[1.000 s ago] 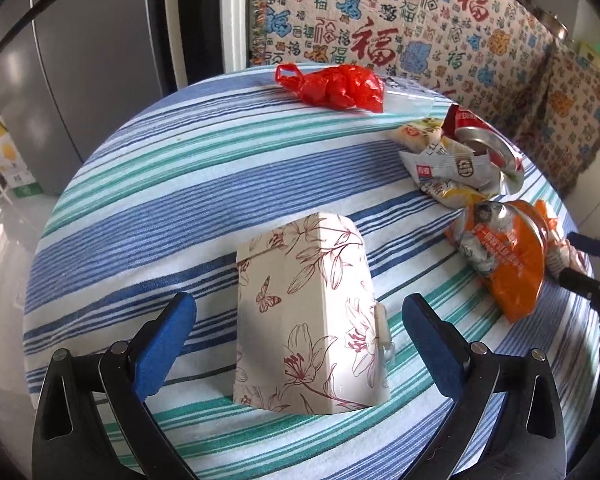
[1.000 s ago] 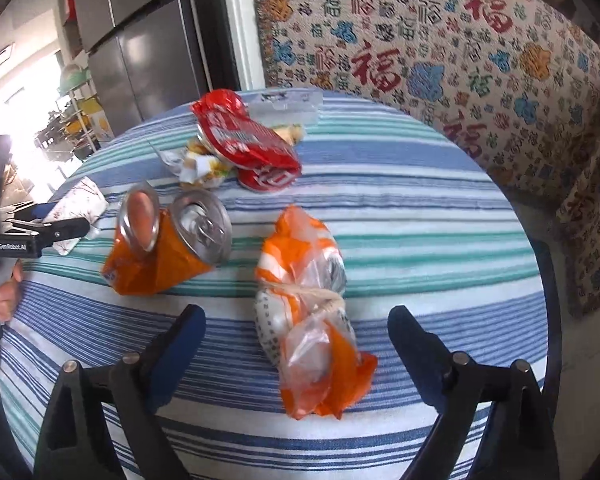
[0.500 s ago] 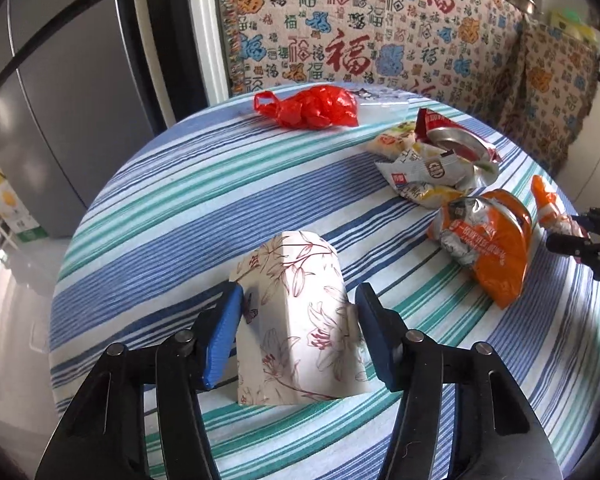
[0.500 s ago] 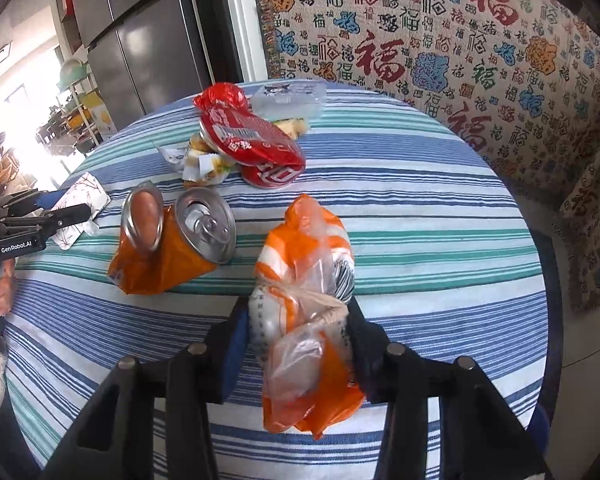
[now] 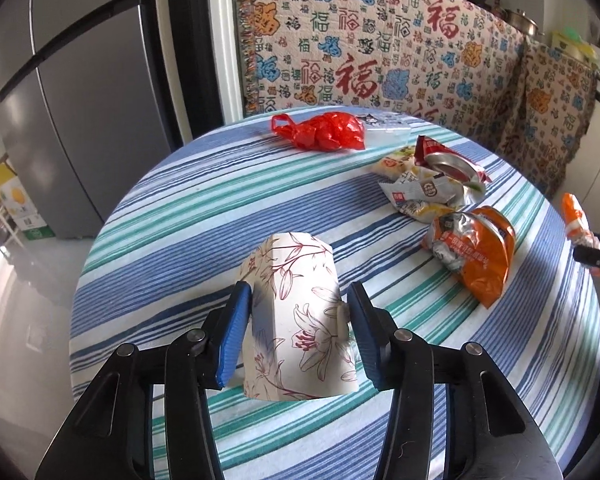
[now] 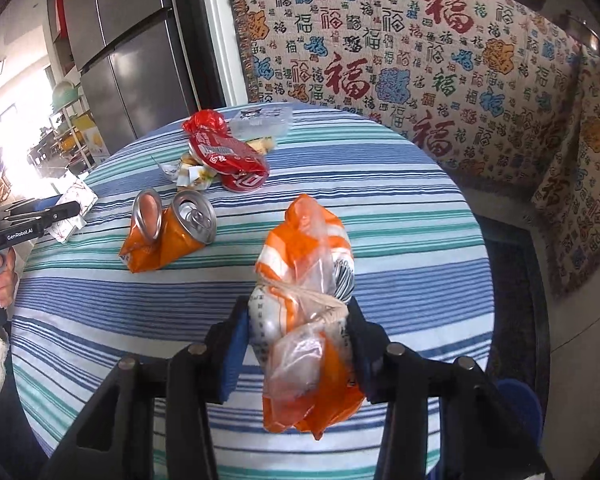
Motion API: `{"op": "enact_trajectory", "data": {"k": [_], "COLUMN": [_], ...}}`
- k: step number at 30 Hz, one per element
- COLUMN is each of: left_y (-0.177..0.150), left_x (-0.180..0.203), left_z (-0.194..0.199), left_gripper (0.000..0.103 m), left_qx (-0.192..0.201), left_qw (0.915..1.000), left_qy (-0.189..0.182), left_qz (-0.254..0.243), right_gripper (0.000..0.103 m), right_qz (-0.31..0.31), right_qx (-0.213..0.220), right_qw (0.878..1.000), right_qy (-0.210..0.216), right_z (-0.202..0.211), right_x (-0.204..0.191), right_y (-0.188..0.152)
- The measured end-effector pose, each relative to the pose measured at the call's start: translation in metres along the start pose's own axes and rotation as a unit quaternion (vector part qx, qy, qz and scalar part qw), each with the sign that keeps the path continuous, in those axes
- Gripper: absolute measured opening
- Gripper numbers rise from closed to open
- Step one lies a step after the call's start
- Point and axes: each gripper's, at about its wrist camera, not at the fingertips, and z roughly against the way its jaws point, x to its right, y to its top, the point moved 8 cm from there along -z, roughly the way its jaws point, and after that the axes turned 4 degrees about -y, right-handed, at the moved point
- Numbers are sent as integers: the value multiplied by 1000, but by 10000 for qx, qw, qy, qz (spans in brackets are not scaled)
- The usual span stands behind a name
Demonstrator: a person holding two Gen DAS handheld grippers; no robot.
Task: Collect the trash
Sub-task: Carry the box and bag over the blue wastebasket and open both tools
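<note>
Over striped round table (image 5: 228,184) | left gripper (image 5: 299,328) jaws closing, pads pressing floral paper cup (image 5: 296,312) | right gripper (image 6: 296,344) clamped on tied orange plastic bag (image 6: 304,276), lifted | left to collect: crushed orange can (image 6: 168,236), red can (image 6: 228,156), wrappers (image 5: 420,192), red bag (image 5: 324,132) | early stage

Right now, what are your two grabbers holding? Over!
Left gripper closing on the flowered paper cup. Right gripper shut on the orange bag bundle. Crushed cans and wrappers remain. Nothing blocking.
</note>
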Motion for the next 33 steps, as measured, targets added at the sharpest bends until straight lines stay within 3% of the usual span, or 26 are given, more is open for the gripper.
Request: {"op": "enact_trajectory", "data": {"k": [9,17,21,24,33], "left_y": [-2,31,48,55,33], "left_x": [22,132,211,282,455], "left_z": [33,72,80,82,50], "left_gripper": [50,50,50,50,50], "left_qx": [207,634,758,750,320], "left_qw": [9995,9907,9781,9634,9288], "left_qy": [-224,-1042,-1724,-2317,-3229], "left_qz": [106,-596,-890,-1120,-1790], "right_gripper": [46,46,46,46,46], "right_qz": [-105,-546,-770,-925,-1552], "right_qx": [93,221,203,150,100], "right_qw": [9998,9961,9911,9861,9703], "right_qy": [-119,-659,-1069,-1372,-1855], "right_z": [24,75,103,122,147], "right_x": [19,89,136,171,260], "right_y": [-12,-42,-68,-91,-146]}}
